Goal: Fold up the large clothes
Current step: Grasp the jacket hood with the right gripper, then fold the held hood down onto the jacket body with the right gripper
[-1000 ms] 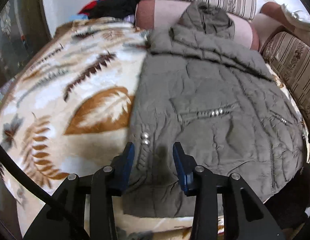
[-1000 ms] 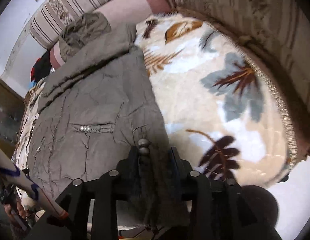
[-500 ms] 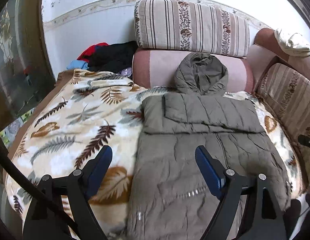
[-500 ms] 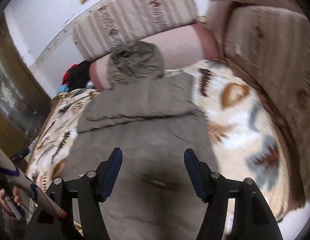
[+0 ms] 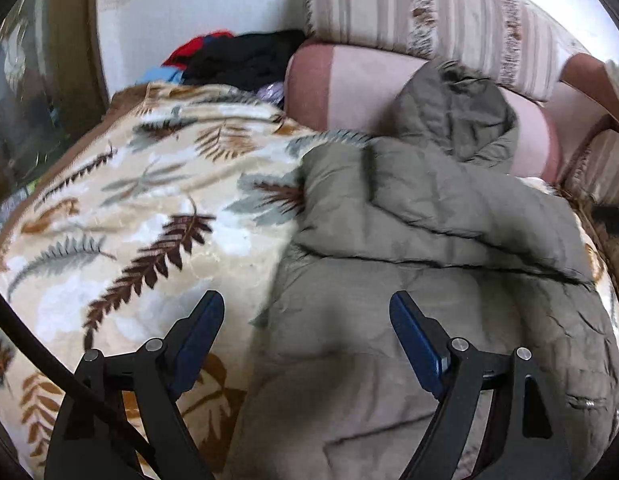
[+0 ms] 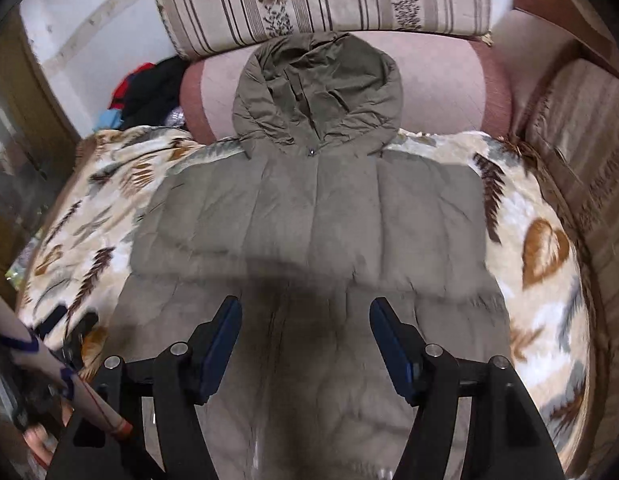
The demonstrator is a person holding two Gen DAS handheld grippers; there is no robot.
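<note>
An olive-grey padded jacket [image 6: 317, 216] lies flat on a leaf-patterned blanket [image 5: 149, 216], its sleeves folded across the chest. Its hood [image 6: 317, 88] rests against a pink bolster [image 6: 441, 80]. In the left wrist view the jacket [image 5: 429, 280] fills the right half. My left gripper [image 5: 307, 308] hangs open over the jacket's left edge, with nothing between its fingers. My right gripper [image 6: 305, 312] is open above the middle of the jacket's body, below the folded sleeves, and holds nothing.
A pile of red, black and blue clothes [image 5: 237, 60] sits at the back left beside the bolster. A striped cushion [image 6: 325, 0] stands behind it. A striped sofa arm [image 6: 589, 152] borders the right side. A person's sleeve [image 6: 49, 364] shows at the lower left.
Both grippers let go of the jacket's lower side edges and opened wide. They lifted back, then swung over the jacket, the right one to its middle, the left one toward its left shoulder.
</note>
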